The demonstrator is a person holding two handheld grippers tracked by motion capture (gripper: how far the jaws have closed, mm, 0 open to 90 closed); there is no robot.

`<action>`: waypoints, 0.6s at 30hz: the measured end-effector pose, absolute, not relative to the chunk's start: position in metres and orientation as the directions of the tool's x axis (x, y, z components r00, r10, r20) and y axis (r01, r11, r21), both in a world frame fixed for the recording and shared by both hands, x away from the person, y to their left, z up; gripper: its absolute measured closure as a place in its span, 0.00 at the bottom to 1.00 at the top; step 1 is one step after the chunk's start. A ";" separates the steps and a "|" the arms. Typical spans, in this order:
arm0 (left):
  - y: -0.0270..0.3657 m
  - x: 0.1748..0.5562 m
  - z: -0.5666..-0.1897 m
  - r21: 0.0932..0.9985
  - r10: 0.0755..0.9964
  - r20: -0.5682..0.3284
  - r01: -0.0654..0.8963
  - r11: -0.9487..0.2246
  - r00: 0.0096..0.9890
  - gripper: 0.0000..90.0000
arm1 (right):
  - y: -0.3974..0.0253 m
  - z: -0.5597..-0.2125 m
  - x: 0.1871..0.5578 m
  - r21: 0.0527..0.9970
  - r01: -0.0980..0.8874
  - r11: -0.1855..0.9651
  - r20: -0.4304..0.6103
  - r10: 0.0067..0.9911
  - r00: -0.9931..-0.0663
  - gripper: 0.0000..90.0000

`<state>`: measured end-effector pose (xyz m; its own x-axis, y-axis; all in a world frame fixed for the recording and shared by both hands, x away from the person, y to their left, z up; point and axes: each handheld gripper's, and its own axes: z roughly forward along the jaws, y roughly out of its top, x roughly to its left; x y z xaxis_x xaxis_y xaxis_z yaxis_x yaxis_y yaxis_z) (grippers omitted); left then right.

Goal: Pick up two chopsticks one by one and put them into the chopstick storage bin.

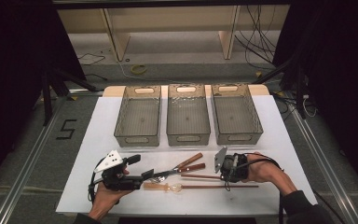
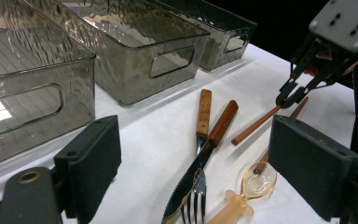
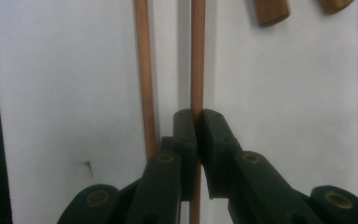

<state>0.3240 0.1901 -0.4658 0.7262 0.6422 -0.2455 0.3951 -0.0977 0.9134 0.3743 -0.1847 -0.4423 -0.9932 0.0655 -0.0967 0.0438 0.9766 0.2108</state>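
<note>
My right hand-held gripper (image 3: 197,122) pinches one chopstick (image 3: 197,56); left hand-held gripper (image 2: 193,172) spread; three bins (image 1: 138,116), upper frame, hold no cutlery yet.

Reddish-brown chopsticks (image 3: 197,56), brown-handled knife (image 2: 200,158) and fork (image 2: 200,140), amber translucent spoon (image 2: 247,191), smoky-grey ribbed bins (image 1: 188,114), white bench (image 1: 98,140).

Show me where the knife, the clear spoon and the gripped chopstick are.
knife (image 2: 193,175), left gripper view, on its serrated blade.
clear spoon (image 2: 258,181), left gripper view, on its bowl.
gripped chopstick (image 3: 197,56), right gripper view, on its shaft.
</note>
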 end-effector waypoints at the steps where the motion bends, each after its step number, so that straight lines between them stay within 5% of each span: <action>1: 0.190 0.324 -0.466 0.914 0.638 -0.245 0.393 -0.100 0.730 0.18 | -0.185 -0.440 0.374 0.213 0.043 0.976 -0.102 0.066 -0.993 0.95; 18: 0.124 0.336 -0.445 0.856 0.488 -0.127 0.344 -0.386 0.863 0.19 | -0.162 -0.408 0.358 0.275 -0.024 0.961 -0.162 0.022 -0.987 0.95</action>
<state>0.3365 0.1238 -0.4453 0.8634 0.4884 -0.1267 0.3438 -0.3857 0.8562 0.3583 -0.1622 -0.4080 -0.9866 0.0222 -0.1617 -0.0235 0.9611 0.2752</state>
